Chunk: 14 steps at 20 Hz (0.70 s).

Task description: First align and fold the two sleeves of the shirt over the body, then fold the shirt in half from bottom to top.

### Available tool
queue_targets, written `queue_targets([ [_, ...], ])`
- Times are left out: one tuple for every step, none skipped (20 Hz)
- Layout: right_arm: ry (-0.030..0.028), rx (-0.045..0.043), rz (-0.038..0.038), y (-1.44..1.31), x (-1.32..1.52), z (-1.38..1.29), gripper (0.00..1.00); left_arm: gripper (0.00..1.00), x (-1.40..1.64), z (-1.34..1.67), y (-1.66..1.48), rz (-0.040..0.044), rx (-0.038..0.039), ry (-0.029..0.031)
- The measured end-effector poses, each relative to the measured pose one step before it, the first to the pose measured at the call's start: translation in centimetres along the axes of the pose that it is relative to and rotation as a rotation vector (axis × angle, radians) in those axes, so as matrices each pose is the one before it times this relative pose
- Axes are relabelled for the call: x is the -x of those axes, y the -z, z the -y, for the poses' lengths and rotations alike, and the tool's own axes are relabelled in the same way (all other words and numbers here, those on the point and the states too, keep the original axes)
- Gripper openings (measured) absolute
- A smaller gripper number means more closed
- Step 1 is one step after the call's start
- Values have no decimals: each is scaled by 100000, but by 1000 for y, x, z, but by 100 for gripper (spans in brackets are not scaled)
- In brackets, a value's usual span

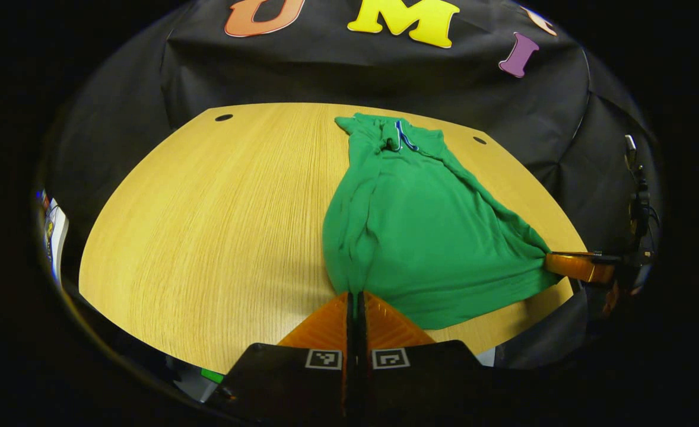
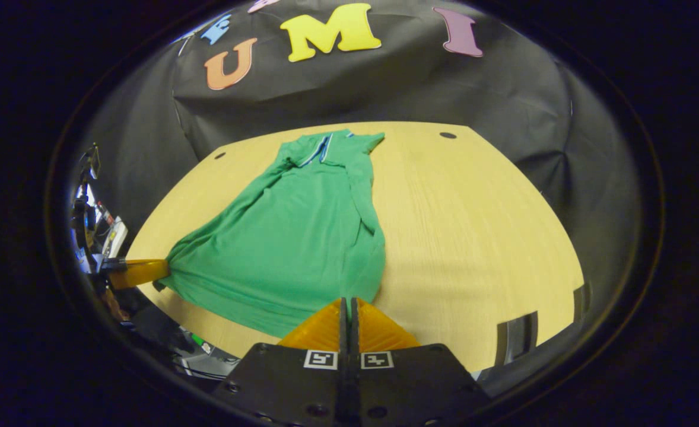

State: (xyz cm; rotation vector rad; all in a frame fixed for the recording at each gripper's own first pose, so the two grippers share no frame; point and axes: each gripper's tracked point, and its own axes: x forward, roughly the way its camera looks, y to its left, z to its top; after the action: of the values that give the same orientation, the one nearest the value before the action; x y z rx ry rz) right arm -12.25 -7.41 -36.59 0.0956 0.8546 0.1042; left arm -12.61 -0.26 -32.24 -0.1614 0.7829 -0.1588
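Both sets of jaws are pressed together on cloth: my left gripper [image 1: 355, 296] pinches the near left corner of the green shirt [image 1: 421, 237], and my right gripper [image 2: 348, 302] pinches the near right corner, each with the hem bunched between its fingers. In the left gripper view I see the right gripper out at the side, with the fabric drawn to a point at its tips.

The shirt lies on the wooden table [image 1: 207, 237], collar [image 1: 400, 139] at the far end toward the booth wall, sleeves already folded in over the body, the hem stretched taut between my two hands.

I judge this to be the start of the bottom-to-top fold. To do it well, I should lift both corners together at the same height, keep the hem taut and level so the folded sleeves do not slip out, carry it over the body, and lay the corners down beside the shoulders, square with the collar.
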Motion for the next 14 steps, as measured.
queue_targets([
  [-278, -28, 1194, -758, 125, -3, 0, 6, 86, 130, -821, 1167, 34, 604],
  [-455, 43, 1243, -885, 112, -41, 0, 6, 110, 77, -953, 861, 442, 628],
  [-225, 147, 860, -735, -22, -33, 0, 6, 62, 26, -868, 893, 455, 598],
  [133, 236, 931, -902, -149, -6, 0, 6, -106, 166, -1021, 1128, -205, 444],
  [290, 925, 941, -799, -154, 112, 0, 6, -120, 30, -923, 1223, -710, 393],
  [-97, 737, 1150, -1021, -122, 21, 0, 6, -162, 8, -990, 1094, -789, 298],
  [-354, 122, 1275, -1072, -235, 3, 0, 6, -88, 35, -899, 1001, -707, 154],
  [-463, -246, 1393, -1261, -223, -13, 0, 6, -285, -21, -1087, 1050, -570, -74],
  [-232, -349, 1813, -1374, -292, 121, 0, 6, -111, -121, -932, 1197, -412, -229],
  [64, -455, 1323, -1150, -251, 137, 0, 6, -281, 35, -1116, 1289, -119, 53],
  [-75, -792, 1461, -1200, -369, 116, 0, 6, -222, 27, -935, 1339, -15, 39],
  [-114, -632, 1270, -1287, -312, 88, 0, 6, -329, 179, -1082, 1248, -172, 453],
  [-242, -420, 1232, -1163, -364, 124, 0, 6, -360, 76, -1347, 1774, -814, 175],
  [-178, -305, 1415, -1324, -428, 104, 0, 6, -498, 0, -1315, 2046, -1366, -217],
])
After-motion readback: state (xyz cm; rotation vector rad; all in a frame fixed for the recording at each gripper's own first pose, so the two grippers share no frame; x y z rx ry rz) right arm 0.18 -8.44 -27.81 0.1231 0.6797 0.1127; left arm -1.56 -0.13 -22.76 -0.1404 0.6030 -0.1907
